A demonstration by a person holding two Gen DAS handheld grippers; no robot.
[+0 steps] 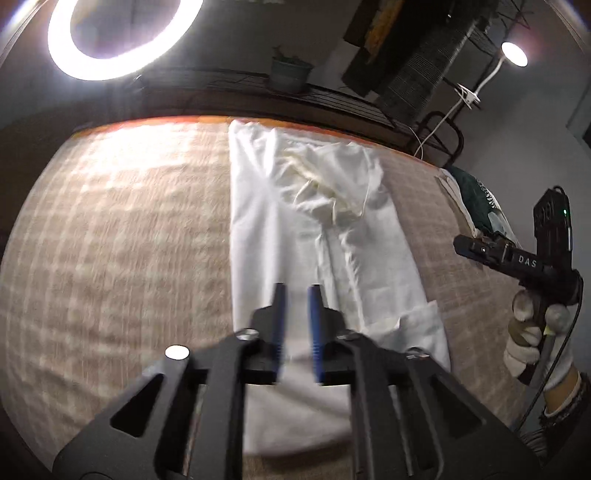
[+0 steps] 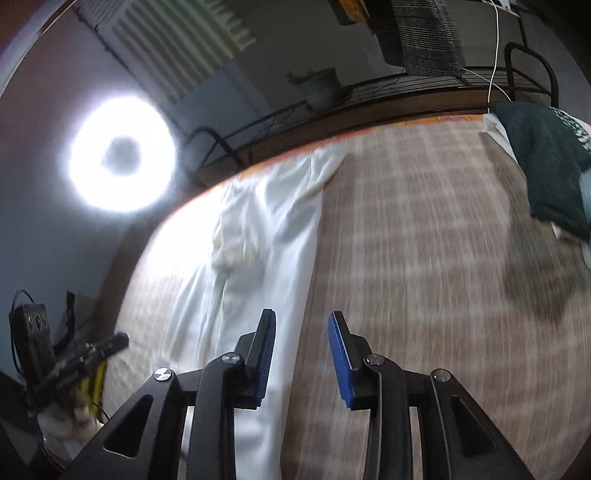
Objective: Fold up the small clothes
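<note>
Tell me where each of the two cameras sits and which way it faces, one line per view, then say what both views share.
Left wrist: on the left gripper, looking down along its open blue fingers at the white garment on the checked cloth; the gloved right hand with the right gripper shows at right.
Right wrist: on the right gripper, open, above the garment's edge and checked cloth; the left gripper shows at lower left.
Shared: garment, checked cloth, ring light, potted plant, dark green folded garment.

Right gripper [image 2: 302,334] hangs parted, empty, beside white garment [image 2: 258,229]; checked cloth [image 2: 424,240] beneath.
</note>
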